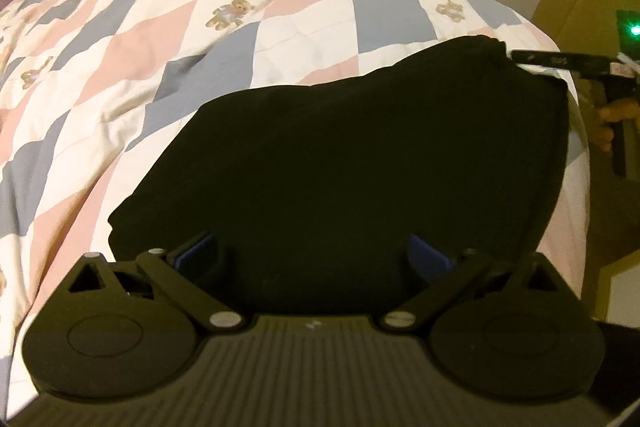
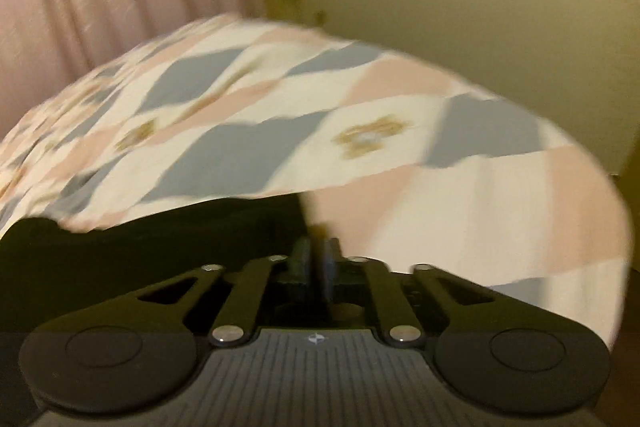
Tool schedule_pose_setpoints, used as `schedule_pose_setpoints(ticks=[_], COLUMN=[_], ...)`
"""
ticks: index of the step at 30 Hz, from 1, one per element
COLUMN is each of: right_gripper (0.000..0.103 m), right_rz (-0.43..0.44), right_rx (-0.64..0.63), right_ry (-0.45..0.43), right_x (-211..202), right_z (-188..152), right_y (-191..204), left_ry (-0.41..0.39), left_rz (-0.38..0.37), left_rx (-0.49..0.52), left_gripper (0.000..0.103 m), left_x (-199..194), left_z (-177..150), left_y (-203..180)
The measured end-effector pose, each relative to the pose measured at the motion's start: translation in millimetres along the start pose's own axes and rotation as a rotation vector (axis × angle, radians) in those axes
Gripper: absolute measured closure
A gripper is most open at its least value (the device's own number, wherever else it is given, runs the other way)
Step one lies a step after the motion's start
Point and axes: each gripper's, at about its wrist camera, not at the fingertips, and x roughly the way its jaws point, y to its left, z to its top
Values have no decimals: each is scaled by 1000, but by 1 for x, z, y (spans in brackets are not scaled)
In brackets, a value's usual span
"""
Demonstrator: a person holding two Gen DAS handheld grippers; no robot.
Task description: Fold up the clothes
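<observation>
On quilt [image 1: 280, 7], dark folded garment [image 1: 340, 163]

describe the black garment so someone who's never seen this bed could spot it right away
Start at the bed's quilt of pink, grey-blue and white diamonds with small teddy bears. On its near side lies the black cloth garment, partly folded. It is the only plain dark thing on the patterned quilt, with the right gripper pinching one corner and the left gripper open over its near edge.

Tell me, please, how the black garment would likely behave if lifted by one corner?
The black garment will probably flop and drape: it lies soft and rounded on the quilt. The right tool shuts on its far corner, which bunches, so it looks limp. Its layers may well unfold if lifted.
</observation>
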Motion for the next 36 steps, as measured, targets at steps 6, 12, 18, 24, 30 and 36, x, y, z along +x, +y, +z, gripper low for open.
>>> schedule_pose_setpoints(ticks=[6, 12, 18, 24, 30, 36], right_gripper=[88, 78, 52, 51, 45, 46], right_rz=[176, 126, 218, 357, 336, 306], right_rx=[19, 86, 241, 492, 585, 685], right_ry=[-184, -183, -158, -50, 19, 75], right_x=[-52, -106, -175, -150, -96, -41], right_z=[-34, -83, -87, -83, -79, -80], right_y=[-10, -9, -26, -42, -43, -46], left_ry=[-99, -159, -221, -224, -215, -214], left_rz=[92, 167, 195, 67, -90, -157], left_rx=[-19, -60, -206, -587, -853, -902], left_gripper=[8, 10, 5, 5, 6, 6], left_x=[-9, -58, -102, -89, -40, -6], left_z=[-42, -94, -132, -129, -127, -123], left_y=[-8, -42, -46, 34, 90, 100])
